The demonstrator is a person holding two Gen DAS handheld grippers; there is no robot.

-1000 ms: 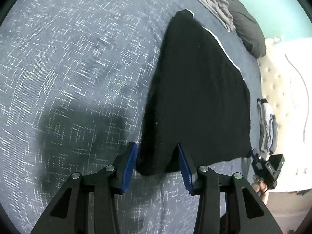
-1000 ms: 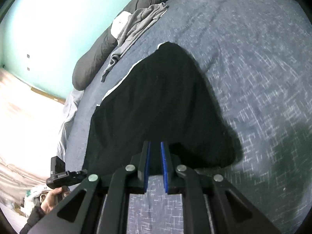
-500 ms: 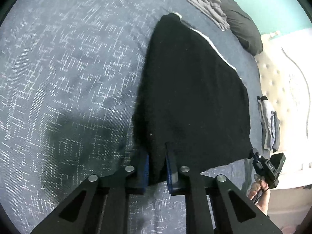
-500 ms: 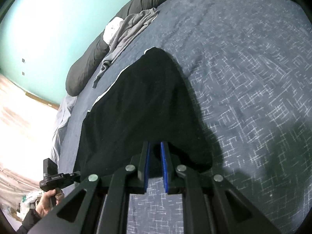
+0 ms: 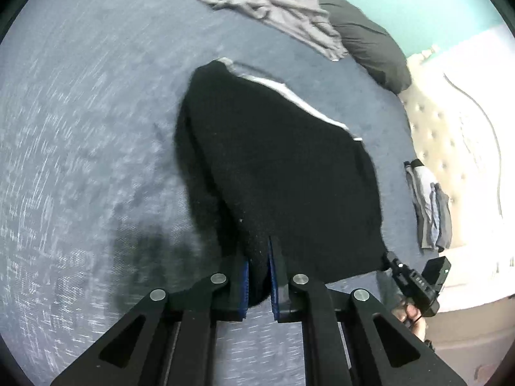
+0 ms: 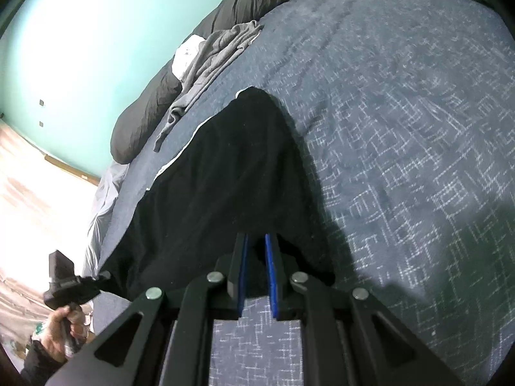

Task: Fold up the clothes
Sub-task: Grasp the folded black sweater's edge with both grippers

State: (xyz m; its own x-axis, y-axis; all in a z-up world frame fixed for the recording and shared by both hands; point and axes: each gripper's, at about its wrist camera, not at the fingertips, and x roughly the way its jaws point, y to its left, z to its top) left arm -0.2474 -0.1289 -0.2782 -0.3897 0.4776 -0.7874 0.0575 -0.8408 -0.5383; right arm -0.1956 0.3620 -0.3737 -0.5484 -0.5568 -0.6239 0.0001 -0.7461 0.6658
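Left tool (image 5: 258, 271): a second ago its blue pads stood apart astride the near corner of the flat black knit garment with a white edge stripe (image 5: 283, 173); now they are clenched on that corner, which I have raised clear of the blue-grey patterned bedspread (image 5: 80, 128).

Garment: spread ahead of both tools, far end resting on the bed, near hem lifted.

Right tool (image 6: 256, 267): unchanged, clamped on the other near corner.

Reading: both corners secured; I judge the fold-over toward the far hem can begin.

Beyond: a crumpled grey garment (image 5: 289, 16), unfolded.
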